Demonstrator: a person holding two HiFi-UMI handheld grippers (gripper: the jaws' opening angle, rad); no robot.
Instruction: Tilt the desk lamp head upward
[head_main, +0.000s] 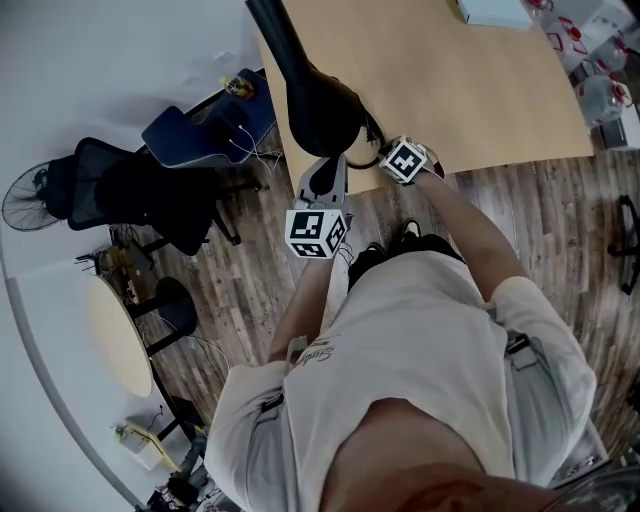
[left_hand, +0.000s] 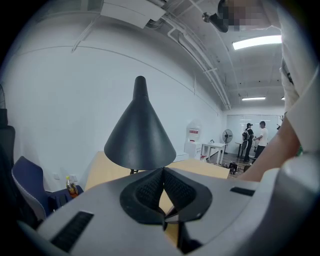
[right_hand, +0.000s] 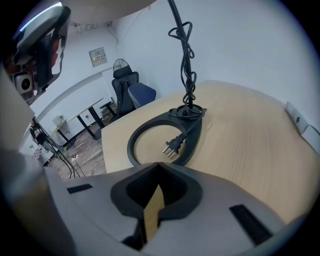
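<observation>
The black desk lamp's cone-shaped head (head_main: 320, 105) hangs over the near left corner of the wooden table (head_main: 480, 90). In the left gripper view the lamp head (left_hand: 140, 135) fills the middle, mouth facing down. My left gripper (left_hand: 162, 171) sits just below its rim, shut with nothing between the pads. In the head view the left gripper (head_main: 325, 180) points up under the cone. My right gripper (right_hand: 159, 165) is shut and empty, low over the table. It faces the lamp's ring base (right_hand: 145, 140), where a plug (right_hand: 172, 146) lies. The cord (right_hand: 187, 75) winds up the stem.
A black office chair (head_main: 130, 190), a blue seat (head_main: 205, 130) and a floor fan (head_main: 30, 200) stand left of the table. A small round table (head_main: 115, 335) is nearer me. A white box (head_main: 495, 12) lies at the table's far side. People (left_hand: 255, 137) stand far off.
</observation>
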